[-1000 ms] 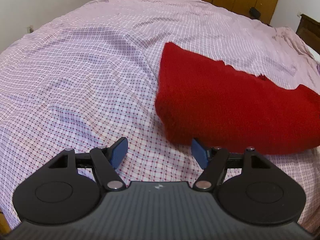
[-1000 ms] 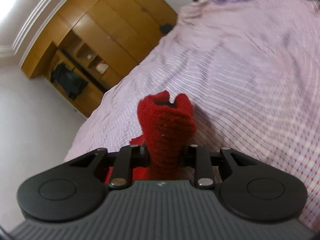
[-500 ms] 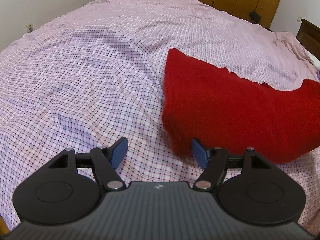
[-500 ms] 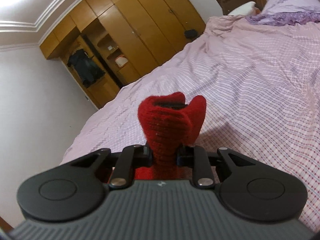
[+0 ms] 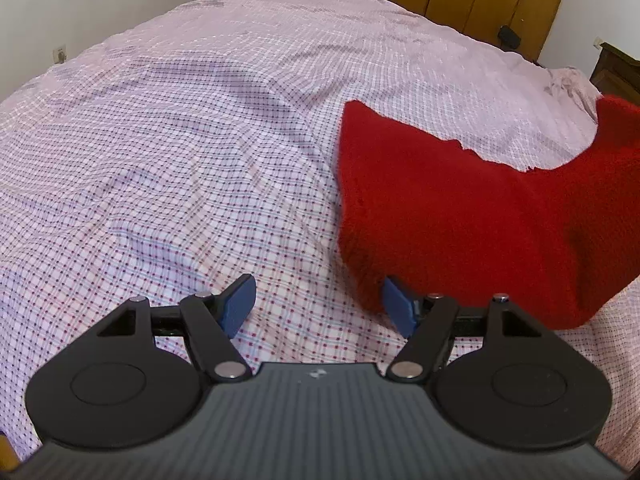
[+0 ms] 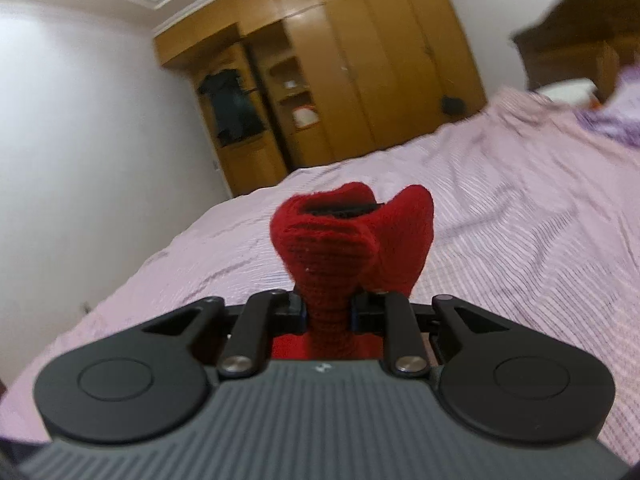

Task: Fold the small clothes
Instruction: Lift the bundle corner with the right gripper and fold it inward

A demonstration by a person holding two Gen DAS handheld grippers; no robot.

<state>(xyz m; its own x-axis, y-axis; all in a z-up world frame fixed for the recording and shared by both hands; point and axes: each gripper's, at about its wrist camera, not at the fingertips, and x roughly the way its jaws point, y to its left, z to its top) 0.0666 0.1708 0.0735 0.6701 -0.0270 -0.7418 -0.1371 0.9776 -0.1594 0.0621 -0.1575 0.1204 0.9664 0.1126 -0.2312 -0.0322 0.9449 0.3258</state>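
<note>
**Red knit garment pinched in right gripper, left gripper spread beside it**

The right gripper (image 6: 329, 314) has its jaws clamped on a bunched fold of the red garment (image 6: 340, 236); the jaws have just been closing further, with the knit squeezed between them. The fabric stands up past the fingertips in a rolled lump and trails down under the gripper body.

In the left wrist view the same red garment (image 5: 460, 208) lies spread on the checked bedsheet (image 5: 160, 152), its far right end lifted off the bed. The left gripper (image 5: 318, 306) hangs over the sheet with its jaws wide apart and nothing between them. Its right blue pad (image 5: 396, 306) sits at the garment's near corner; contact cannot be judged. The left pad is over bare sheet.

A wooden wardrobe (image 6: 340, 80) stands beyond the bed.
</note>
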